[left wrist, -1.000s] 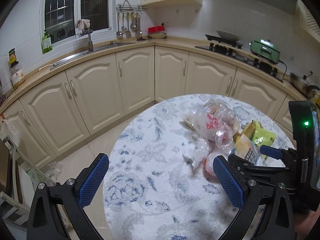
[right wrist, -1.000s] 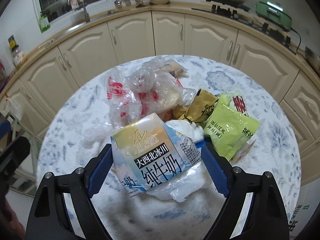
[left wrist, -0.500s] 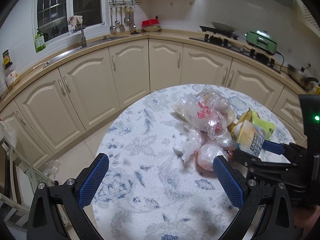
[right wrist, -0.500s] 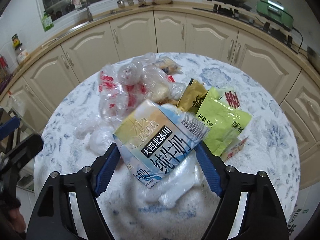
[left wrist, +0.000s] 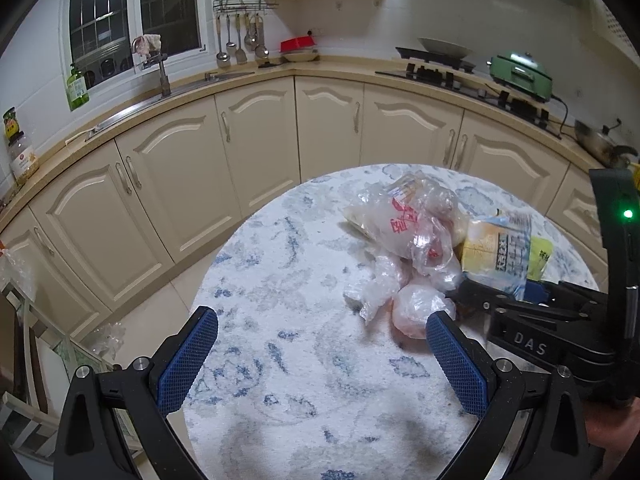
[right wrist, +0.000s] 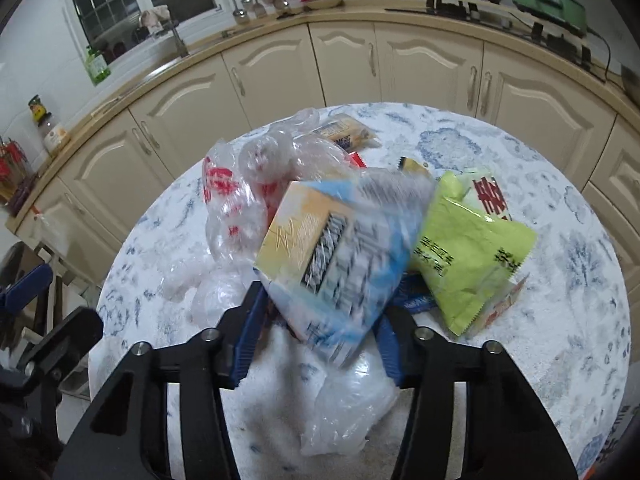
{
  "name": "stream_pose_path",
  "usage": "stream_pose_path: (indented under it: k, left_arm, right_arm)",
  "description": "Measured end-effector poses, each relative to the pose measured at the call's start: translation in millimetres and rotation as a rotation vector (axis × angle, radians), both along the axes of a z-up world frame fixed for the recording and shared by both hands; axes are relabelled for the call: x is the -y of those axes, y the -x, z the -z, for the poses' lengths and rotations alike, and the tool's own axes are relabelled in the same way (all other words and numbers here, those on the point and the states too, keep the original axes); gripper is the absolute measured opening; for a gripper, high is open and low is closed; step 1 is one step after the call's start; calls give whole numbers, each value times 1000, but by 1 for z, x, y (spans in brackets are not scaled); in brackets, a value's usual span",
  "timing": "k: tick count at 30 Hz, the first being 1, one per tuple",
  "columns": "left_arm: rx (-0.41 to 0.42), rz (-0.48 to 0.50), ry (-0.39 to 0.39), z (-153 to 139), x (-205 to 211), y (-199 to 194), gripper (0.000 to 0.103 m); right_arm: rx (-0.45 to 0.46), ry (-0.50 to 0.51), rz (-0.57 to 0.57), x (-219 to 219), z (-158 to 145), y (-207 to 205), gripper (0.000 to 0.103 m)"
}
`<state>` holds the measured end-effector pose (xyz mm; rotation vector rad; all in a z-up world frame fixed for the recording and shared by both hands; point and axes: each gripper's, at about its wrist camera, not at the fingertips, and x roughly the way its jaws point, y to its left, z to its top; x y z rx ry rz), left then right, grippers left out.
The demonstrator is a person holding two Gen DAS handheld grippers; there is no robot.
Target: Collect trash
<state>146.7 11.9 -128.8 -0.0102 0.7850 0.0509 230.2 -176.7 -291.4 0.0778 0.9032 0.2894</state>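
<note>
Right claw (right wrist: 320, 332) just closing, grips milk carton (right wrist: 336, 248) (blurred); left claw (left wrist: 320, 344) spread, empty.

The milk carton (right wrist: 336, 256) is smeared by motion, its print unreadable, and its lower end hides the blue pads gripping it. It covers part of the yellow-green snack packet (right wrist: 472, 256). In the left wrist view the right hand-held gripper (left wrist: 520, 300) hides the desk (left wrist: 280, 300) behind it, cut by the frame's edge.

Both wrist views look steeply down – close – sharing the round table (left wrist: 304, 320) (right wrist: 560, 320).
</note>
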Motion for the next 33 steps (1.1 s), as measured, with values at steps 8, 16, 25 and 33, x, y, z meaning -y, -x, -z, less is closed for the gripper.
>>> stream_pose_path:
  k: [8, 16, 25, 33]
  left_arm:
    - [-25, 32, -6, 4, 8, -7, 102]
    - [-47, 49, -8, 11, 15, -12, 102]
    - [-87, 75, 26, 26, 22, -24, 102]
    - [-102, 97, -3, 47, 39, -51, 102]
  right_arm:
    - [-25, -10, 33, 32, 0, 16, 81]
    - [-85, 100, 36, 25, 28, 23, 73]
    - [-54, 40, 85, 57, 27, 46, 49]
    - [-59, -23, 124, 81, 24, 53, 48]
